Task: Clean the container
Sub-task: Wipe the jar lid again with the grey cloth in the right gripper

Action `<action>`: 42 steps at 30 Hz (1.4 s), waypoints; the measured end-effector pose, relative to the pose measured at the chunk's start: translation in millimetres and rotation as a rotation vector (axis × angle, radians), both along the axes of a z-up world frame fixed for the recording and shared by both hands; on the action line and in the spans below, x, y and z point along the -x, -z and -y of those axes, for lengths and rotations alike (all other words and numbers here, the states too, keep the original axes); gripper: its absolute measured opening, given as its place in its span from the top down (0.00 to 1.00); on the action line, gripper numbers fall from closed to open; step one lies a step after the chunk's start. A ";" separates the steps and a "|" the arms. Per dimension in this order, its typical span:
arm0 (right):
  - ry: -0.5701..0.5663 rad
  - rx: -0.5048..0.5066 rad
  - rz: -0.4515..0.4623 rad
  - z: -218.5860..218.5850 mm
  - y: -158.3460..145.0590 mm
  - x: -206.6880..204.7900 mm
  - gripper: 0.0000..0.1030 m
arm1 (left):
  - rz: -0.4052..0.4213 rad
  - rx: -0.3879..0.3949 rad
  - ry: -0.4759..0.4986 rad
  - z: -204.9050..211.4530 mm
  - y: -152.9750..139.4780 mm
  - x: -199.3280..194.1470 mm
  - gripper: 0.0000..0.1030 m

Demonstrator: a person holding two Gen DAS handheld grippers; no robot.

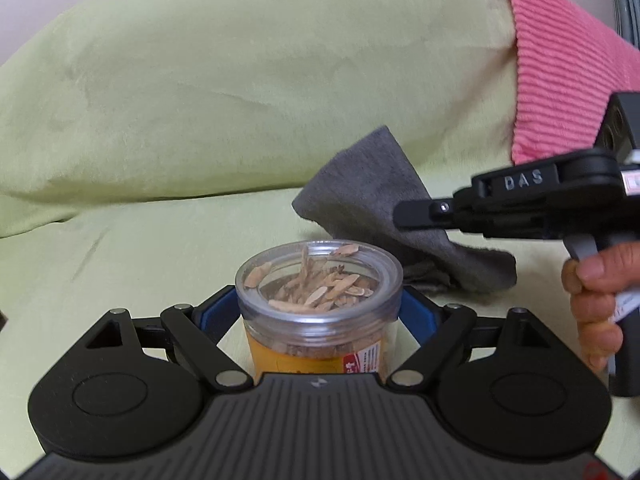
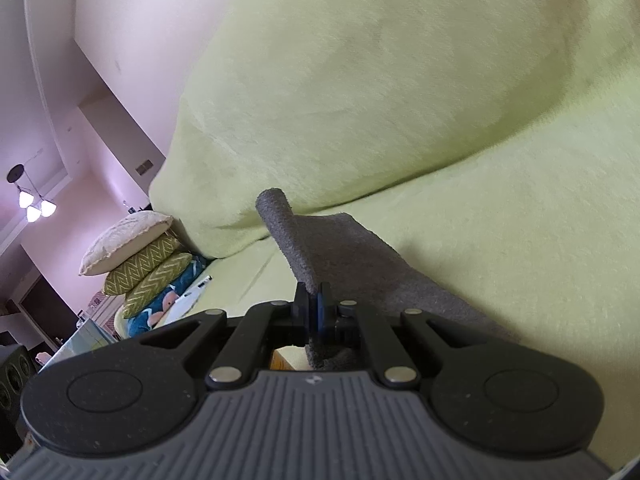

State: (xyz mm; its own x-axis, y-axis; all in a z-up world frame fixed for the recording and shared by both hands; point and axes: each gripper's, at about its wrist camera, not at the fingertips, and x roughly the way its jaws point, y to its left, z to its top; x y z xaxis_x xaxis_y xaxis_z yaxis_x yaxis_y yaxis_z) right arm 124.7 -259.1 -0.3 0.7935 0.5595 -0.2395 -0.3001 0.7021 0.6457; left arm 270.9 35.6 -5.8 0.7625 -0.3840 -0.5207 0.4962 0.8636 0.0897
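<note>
A clear plastic container point(image 1: 318, 300) with a yellow label stands upright and lidless, with dried tan slices inside. My left gripper point(image 1: 318, 312) is shut on it, its blue pads pressed to both sides below the rim. My right gripper point(image 2: 314, 306) is shut on a grey cloth point(image 2: 340, 252), which hangs from the fingers. In the left wrist view the right gripper point(image 1: 404, 216) comes in from the right, held by a hand, with the grey cloth point(image 1: 384, 200) draped just behind and right of the container's mouth.
A light green sofa seat point(image 1: 140, 260) and back cushion point(image 1: 260, 80) lie under and behind everything. A pink ribbed cloth point(image 1: 560, 60) hangs at the upper right. Stacked pillows point(image 2: 136, 260) sit at the sofa's far end.
</note>
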 end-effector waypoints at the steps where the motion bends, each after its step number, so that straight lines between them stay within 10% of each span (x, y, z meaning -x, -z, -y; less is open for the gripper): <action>1: -0.006 -0.003 0.013 -0.1 -1.6 0.5 0.97 | 0.002 -0.012 0.001 1.2 0.4 3.7 0.16; 13: -0.193 0.048 0.168 -26.3 -22.8 14.5 0.97 | 0.164 0.046 -0.054 3.3 24.9 15.3 0.17; 28: -0.317 0.278 0.089 -63.6 -37.5 8.4 0.97 | 0.172 0.040 0.005 -5.3 26.9 12.5 0.17; 42: -0.376 0.170 0.106 -95.3 -22.6 -9.1 1.00 | 0.170 0.019 -0.001 -3.6 23.5 7.3 0.17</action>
